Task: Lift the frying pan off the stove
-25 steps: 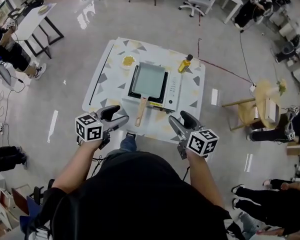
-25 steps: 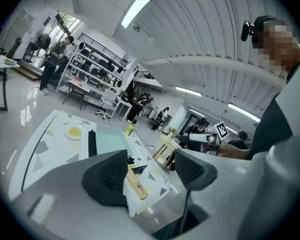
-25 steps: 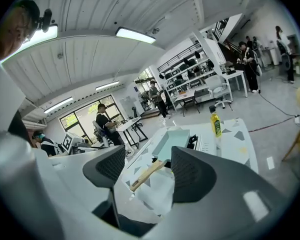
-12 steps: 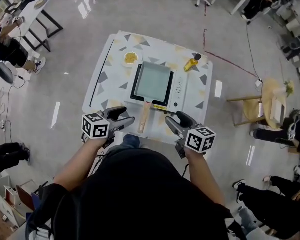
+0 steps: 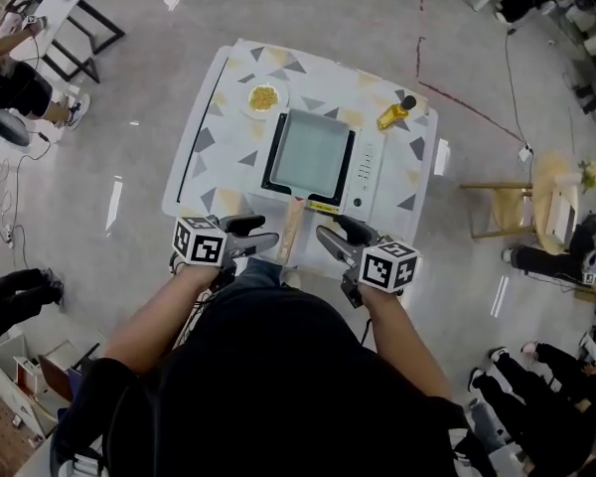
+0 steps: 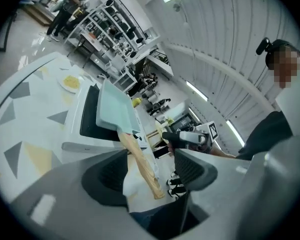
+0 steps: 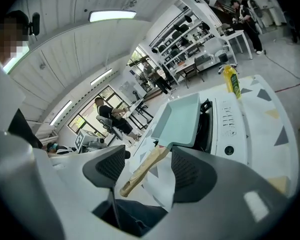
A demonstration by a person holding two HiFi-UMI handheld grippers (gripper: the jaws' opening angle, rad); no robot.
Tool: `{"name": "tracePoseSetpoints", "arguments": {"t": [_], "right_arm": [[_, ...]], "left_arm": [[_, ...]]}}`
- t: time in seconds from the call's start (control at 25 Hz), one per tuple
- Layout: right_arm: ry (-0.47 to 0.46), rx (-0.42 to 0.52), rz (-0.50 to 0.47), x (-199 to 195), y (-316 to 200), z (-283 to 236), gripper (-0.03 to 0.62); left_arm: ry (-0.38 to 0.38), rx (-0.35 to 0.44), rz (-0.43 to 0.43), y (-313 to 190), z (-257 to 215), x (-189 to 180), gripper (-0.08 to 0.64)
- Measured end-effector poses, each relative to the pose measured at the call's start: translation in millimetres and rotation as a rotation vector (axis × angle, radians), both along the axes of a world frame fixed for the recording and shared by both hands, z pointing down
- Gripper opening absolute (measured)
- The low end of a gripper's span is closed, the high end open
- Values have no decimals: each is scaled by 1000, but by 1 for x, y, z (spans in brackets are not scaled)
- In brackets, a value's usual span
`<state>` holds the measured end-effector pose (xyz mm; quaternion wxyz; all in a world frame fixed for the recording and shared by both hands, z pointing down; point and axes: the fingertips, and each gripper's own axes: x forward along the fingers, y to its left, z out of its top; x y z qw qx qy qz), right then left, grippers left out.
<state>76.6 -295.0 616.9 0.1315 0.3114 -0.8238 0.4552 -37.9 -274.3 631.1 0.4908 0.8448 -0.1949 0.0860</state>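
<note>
Stove point(image 5: 370, 172) top under frying pan point(image 5: 311, 153): hidden by the pan. Stove panel markings: too small to read. Yellow contents of plate point(image 5: 263, 97): cannot be identified. Bottle point(image 5: 394, 115) label: illegible. Table point(image 5: 215, 117) near edge: partly covered by left gripper point(image 5: 268, 232) and right gripper point(image 5: 328, 229) in head view

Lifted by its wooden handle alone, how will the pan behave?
Likely stiff, but front-heavy: the square pan sits far beyond its long wooden handle, so it may droop. The smooth, rounded handle could twist when gripped.
</note>
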Motion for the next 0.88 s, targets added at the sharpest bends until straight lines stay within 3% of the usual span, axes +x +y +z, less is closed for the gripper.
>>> {"name": "tracePoseSetpoints", "arguments": {"t": [0.52,0.88], "right_arm": [[-41,-120,-53,-32,-4,44,311],[-171,-291,16,-42,-11,75,311]], "left_arm": [[25,-95,34,4,35,12,288],[77,-168,110,11,44,35,288]]}}
